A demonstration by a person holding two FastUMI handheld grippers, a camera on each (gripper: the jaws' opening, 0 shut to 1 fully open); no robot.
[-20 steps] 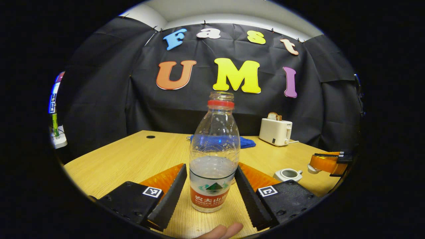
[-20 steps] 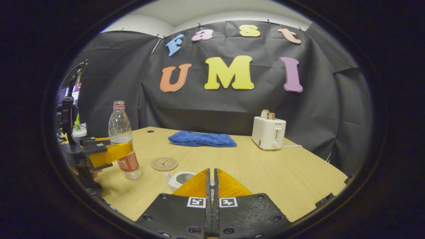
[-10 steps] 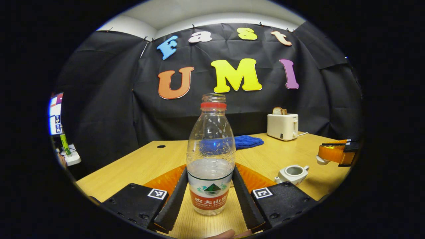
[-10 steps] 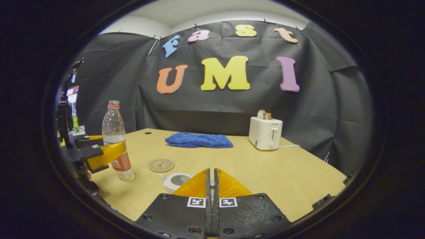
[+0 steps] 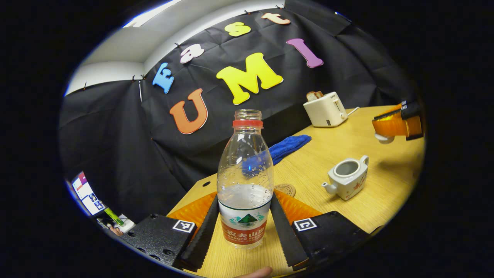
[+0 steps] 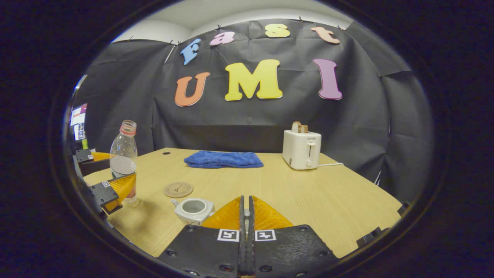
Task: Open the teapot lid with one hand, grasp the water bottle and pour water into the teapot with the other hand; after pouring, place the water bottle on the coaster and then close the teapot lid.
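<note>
- Water bottle (image 5: 246, 181): one, clear plastic, uncapped, red neck ring, part full, centre of left gripper view; at the left edge in right gripper view.
- Left gripper (image 5: 244, 227): both ridged fingers press the bottle's labelled lower body from either side.
- Teapot (image 5: 347, 177): one, white ceramic, open mouth, right of the bottle.
- Teapot lid (image 5: 384, 137): one, white, pinched at right gripper (image 6: 246, 216) tips; fingers pressed nearly together.
- Coaster (image 6: 178, 189): one, round, flat, between bottle and teapot.
- Table (image 6: 308, 193): light woodgrain.

Coaster (image 6: 178, 189) btwn bottle (image 6: 123, 162) & teapot (image 6: 192, 209); towel (image 6: 223, 159) behind.
</note>
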